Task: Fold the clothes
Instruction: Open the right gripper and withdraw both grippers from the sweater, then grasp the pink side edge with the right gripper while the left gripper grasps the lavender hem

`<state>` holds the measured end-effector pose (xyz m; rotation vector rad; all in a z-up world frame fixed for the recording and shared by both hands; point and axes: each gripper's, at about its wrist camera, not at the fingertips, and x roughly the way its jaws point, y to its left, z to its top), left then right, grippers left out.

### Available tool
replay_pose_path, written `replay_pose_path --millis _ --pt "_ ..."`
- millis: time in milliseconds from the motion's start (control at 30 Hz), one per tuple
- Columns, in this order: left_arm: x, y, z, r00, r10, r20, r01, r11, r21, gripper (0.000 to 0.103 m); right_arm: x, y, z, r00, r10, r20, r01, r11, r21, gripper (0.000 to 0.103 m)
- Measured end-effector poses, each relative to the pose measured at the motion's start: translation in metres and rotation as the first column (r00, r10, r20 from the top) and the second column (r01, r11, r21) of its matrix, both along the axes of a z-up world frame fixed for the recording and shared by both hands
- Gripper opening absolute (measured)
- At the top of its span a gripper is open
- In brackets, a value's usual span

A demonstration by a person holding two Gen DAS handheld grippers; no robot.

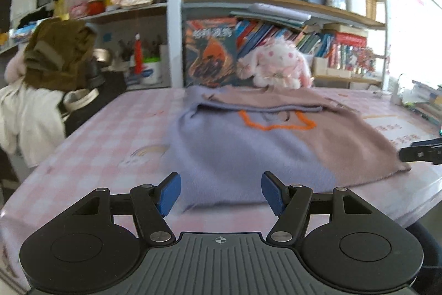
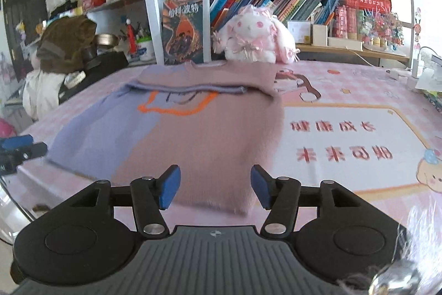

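Note:
A fuzzy sweater (image 1: 248, 145), lilac on one side and dusty pink on the other with an orange outline on its chest, lies on the table with its sleeves folded in across the top. My left gripper (image 1: 221, 194) stands open just before the lilac hem, nothing between its blue pads. Over the pink hem (image 2: 215, 179) of the sweater, my right gripper (image 2: 215, 190) is open too, its pads apart from the fabric. The right gripper's tip (image 1: 420, 154) shows at the right edge of the left wrist view. At the left edge of the right wrist view is the left gripper's tip (image 2: 19, 148).
The table wears a pink checked cloth (image 2: 345, 134) with printed red characters. Behind the sweater a pink plush toy (image 2: 254, 38) and a book (image 2: 183, 32) lean against crowded bookshelves. A chair piled with brown and white clothes (image 1: 52, 68) stands at the left. Papers (image 2: 431, 79) lie at far right.

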<state>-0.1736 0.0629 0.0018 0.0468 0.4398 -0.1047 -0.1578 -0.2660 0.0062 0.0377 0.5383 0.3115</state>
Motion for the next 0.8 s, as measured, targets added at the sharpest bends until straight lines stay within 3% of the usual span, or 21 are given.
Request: replay_pose_path --millis 100,300,567,767,800 --pt "-0.004 0.008 -0.005 0.999 0.036 -0.013 -0.036 0.999 0.008 0.066 -0.008 -0.004 -0.006 1.000 -0.004 -0.014 0.004 1.000 -0.001 0.055" --pt "0.006 0.029 -0.008 0.995 0.091 -0.045 -0.094 0.992 -0.079 0.065 -0.008 -0.015 -0.012 0.998 -0.016 -0.052 0.019 0.998 0.062 0.055" --pt "0.020 0.050 -0.014 0.984 0.143 -0.106 -0.157 0.978 -0.140 0.063 0.003 -0.027 -0.017 0.995 -0.024 -0.095 0.039 0.985 0.165 0.053" --pt "0.030 0.057 -0.017 0.979 0.158 -0.132 -0.179 0.969 -0.171 0.056 0.014 -0.027 -0.019 0.995 -0.024 -0.102 0.042 0.983 0.179 0.047" --pt "0.033 0.057 -0.017 0.978 0.159 -0.135 -0.182 0.968 -0.174 0.050 0.015 -0.027 -0.019 0.994 -0.024 -0.103 0.042 0.983 0.181 0.046"
